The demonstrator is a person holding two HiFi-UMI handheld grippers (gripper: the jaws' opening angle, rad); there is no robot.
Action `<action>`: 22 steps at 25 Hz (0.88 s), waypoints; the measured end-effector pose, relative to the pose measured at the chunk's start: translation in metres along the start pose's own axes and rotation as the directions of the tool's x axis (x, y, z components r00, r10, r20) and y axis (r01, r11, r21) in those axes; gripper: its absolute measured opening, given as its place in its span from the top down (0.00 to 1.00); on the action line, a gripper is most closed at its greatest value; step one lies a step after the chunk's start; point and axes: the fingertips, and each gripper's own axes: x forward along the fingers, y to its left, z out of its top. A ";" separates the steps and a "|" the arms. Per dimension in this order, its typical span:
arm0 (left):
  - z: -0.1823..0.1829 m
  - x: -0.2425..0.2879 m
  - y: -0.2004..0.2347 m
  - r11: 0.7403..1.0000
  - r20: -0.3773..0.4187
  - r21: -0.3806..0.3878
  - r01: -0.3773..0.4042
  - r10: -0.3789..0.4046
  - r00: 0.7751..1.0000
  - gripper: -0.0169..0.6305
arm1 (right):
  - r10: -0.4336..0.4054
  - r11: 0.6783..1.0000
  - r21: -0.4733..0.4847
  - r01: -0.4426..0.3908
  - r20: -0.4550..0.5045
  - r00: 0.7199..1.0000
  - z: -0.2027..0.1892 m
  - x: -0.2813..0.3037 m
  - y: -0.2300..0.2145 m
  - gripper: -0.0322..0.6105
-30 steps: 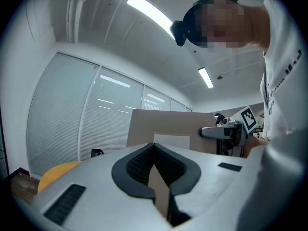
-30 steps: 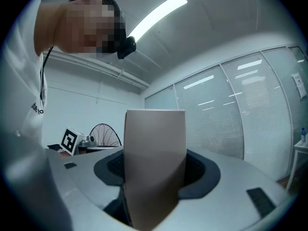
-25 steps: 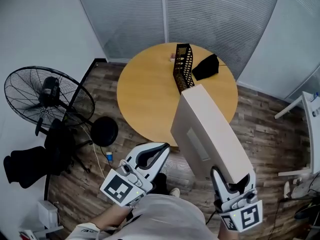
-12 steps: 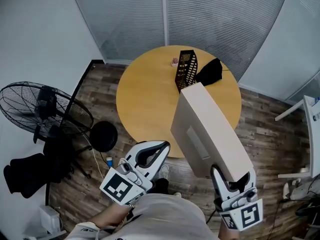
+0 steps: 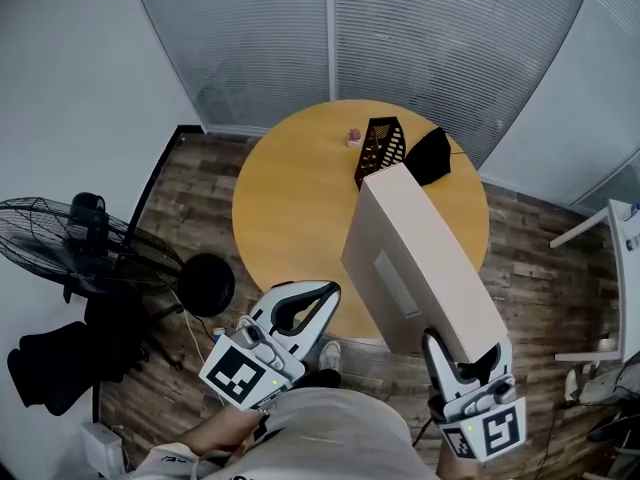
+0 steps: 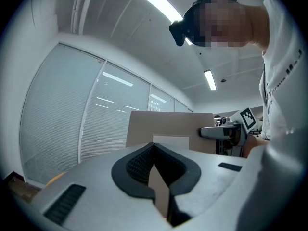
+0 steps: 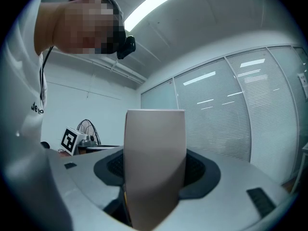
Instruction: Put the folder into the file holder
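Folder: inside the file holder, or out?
Out. The right gripper holds the folder in the air, short of the file holder on the table.

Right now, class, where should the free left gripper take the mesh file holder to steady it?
Probably the top rim of the file holder, approached from the person's left. It stands upright, and a black bag crowds its right side.

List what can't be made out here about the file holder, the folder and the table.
- File holder, head view: its near end is behind the folder; its inside is too small to check.
- Black thing on the table, head view: dark lump, kind unclear.
- Small pink item: too small to name.
- Folder's label: print unreadable.
- Right gripper, own view: the clamped folder fills the middle; holder and table not in sight.
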 end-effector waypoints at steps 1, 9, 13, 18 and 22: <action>0.000 0.002 0.005 1.000 0.001 -0.003 0.003 -0.003 1.000 0.94 | -0.002 1.000 0.000 0.002 -0.001 1.000 0.000 0.006 -0.001 0.49; -0.006 0.015 0.031 1.000 -0.011 -0.003 0.019 -0.019 1.000 0.94 | -0.021 1.000 0.007 0.021 -0.002 1.000 -0.004 0.032 -0.009 0.49; -0.008 0.022 0.032 1.000 -0.012 -0.010 0.015 -0.015 1.000 0.94 | -0.019 1.000 0.012 0.019 -0.008 1.000 -0.006 0.034 -0.015 0.49; -0.013 0.041 0.021 1.000 -0.008 -0.015 0.018 -0.018 1.000 0.94 | -0.014 1.000 0.019 0.014 -0.003 1.000 -0.008 0.029 -0.032 0.49; -0.011 0.052 0.011 1.000 -0.007 -0.017 0.003 -0.004 1.000 0.94 | 0.000 1.000 0.011 0.000 -0.007 1.000 -0.003 0.021 -0.046 0.49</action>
